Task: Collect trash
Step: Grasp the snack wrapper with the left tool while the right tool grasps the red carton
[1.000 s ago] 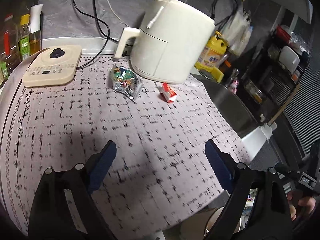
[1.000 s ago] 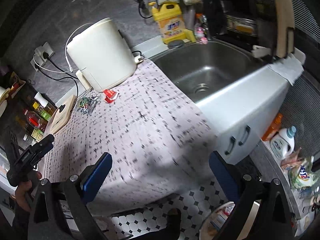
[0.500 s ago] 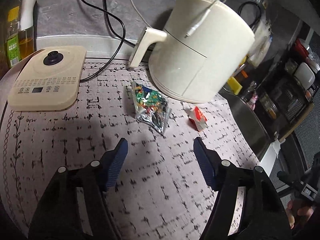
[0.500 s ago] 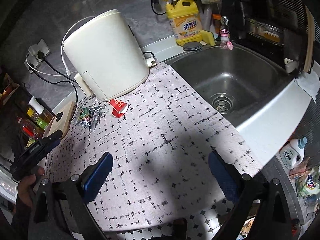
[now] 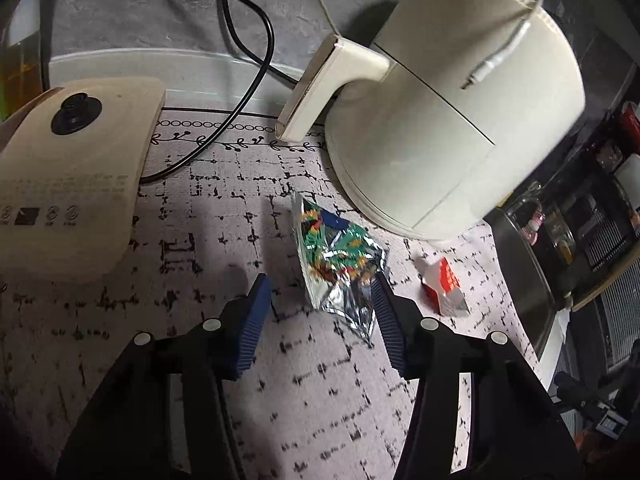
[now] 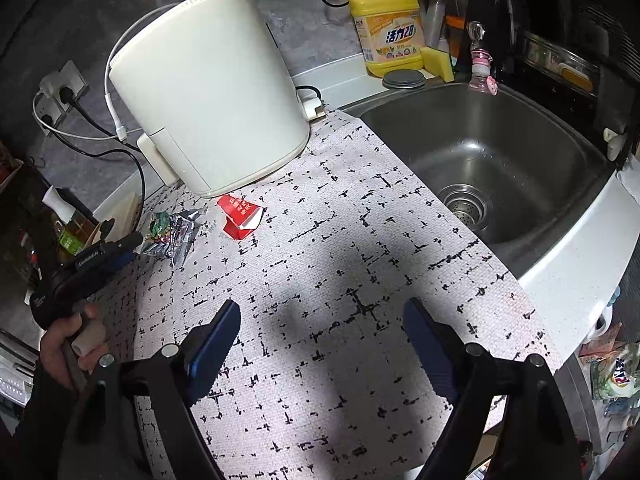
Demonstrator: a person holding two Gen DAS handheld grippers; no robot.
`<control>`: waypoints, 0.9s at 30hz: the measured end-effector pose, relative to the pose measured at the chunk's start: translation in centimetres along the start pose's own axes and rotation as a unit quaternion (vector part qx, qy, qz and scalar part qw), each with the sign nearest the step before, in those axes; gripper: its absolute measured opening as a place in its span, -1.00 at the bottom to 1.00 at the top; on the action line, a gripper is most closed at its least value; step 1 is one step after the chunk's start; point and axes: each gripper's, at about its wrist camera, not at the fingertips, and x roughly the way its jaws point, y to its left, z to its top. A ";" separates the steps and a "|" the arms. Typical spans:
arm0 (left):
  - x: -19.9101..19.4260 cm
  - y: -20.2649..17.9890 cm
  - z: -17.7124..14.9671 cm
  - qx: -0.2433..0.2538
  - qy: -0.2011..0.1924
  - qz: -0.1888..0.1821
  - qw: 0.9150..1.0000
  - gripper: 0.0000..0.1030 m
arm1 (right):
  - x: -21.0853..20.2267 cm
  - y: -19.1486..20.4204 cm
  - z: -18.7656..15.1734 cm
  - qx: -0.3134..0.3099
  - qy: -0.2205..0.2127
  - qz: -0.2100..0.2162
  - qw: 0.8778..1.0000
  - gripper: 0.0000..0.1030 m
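The left gripper (image 5: pixel 322 294) gapes around the foil wrapper (image 5: pixel 340 264) at frame centre, on the bench (image 5: pixel 320 380). The right gripper (image 6: pixel 322 326), wide open, holds nothing; red carton (image 6: pixel 240 216) centre-left.

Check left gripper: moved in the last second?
Yes. The left gripper has advanced toward the air fryer, which looms larger in the left wrist view. Its open jaws have narrowed and now bracket the near end of the foil snack wrapper.

A crumpled foil wrapper (image 5: pixel 340 268) lies flat beside a red-and-white carton scrap (image 5: pixel 444 286).
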 end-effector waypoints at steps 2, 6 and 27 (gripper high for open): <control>0.9 0.4 0.3 -0.008 0.008 -0.003 1.000 -0.15 | 0.5 0.6 0.5 -0.007 0.001 -0.001 1.000 0.57; 2.0 1.5 0.4 -0.038 0.030 -0.022 0.999 -0.87 | 1.7 2.2 1.5 -0.026 0.006 0.008 1.000 0.48; -7.5 7.2 -3.5 -0.105 -0.017 0.023 0.994 -0.91 | 12.6 11.5 5.6 -0.127 0.043 0.034 0.990 0.12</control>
